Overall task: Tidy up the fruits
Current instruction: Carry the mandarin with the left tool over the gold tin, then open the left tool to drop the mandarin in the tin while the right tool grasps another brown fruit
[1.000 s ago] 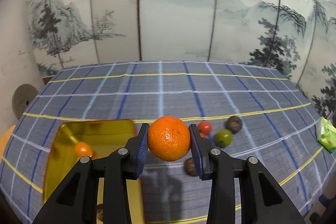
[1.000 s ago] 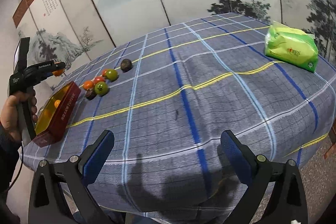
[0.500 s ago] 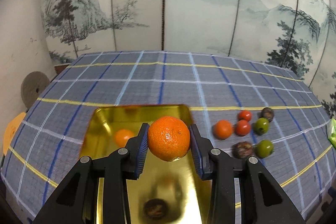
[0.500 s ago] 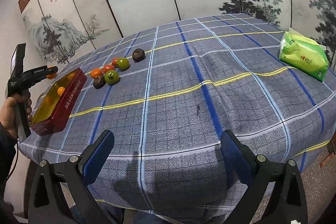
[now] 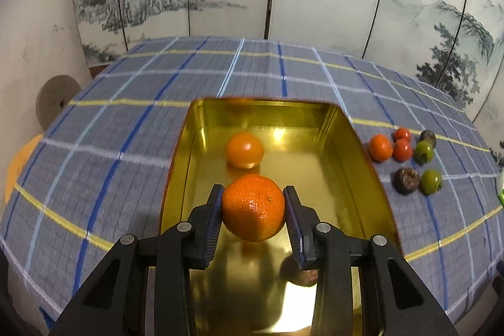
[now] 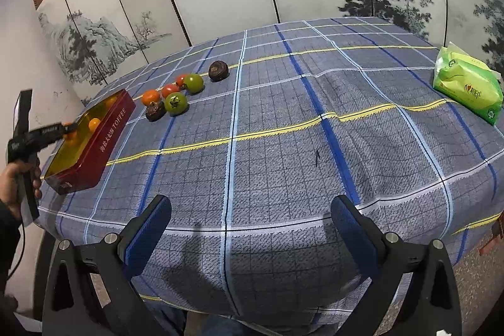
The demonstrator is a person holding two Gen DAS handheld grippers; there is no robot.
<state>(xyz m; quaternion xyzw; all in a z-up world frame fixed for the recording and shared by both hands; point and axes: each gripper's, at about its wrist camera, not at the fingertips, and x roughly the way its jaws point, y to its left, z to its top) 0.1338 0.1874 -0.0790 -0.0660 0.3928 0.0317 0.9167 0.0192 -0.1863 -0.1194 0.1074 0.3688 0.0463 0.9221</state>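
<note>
while above the tin [image 5: 362, 166], left tongs [image 5: 253, 211] clenched on one mandarin [image 5: 253, 207]; right tongs [image 6: 250, 229] released; six fruits [image 6: 175, 103] outside.

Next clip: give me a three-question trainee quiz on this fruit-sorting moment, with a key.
1. True or false: the left gripper holds an orange over the tin.
2. Which is the right gripper? A) shut on a tomato B) open with nothing in it C) shut with nothing in it
3. Fill in: the fruits on the cloth beside the tin number ___.

Key
1. True; another orange fruit already lies inside.
2. B
3. Seven: an orange one, two red, two green, two dark brown.
</note>
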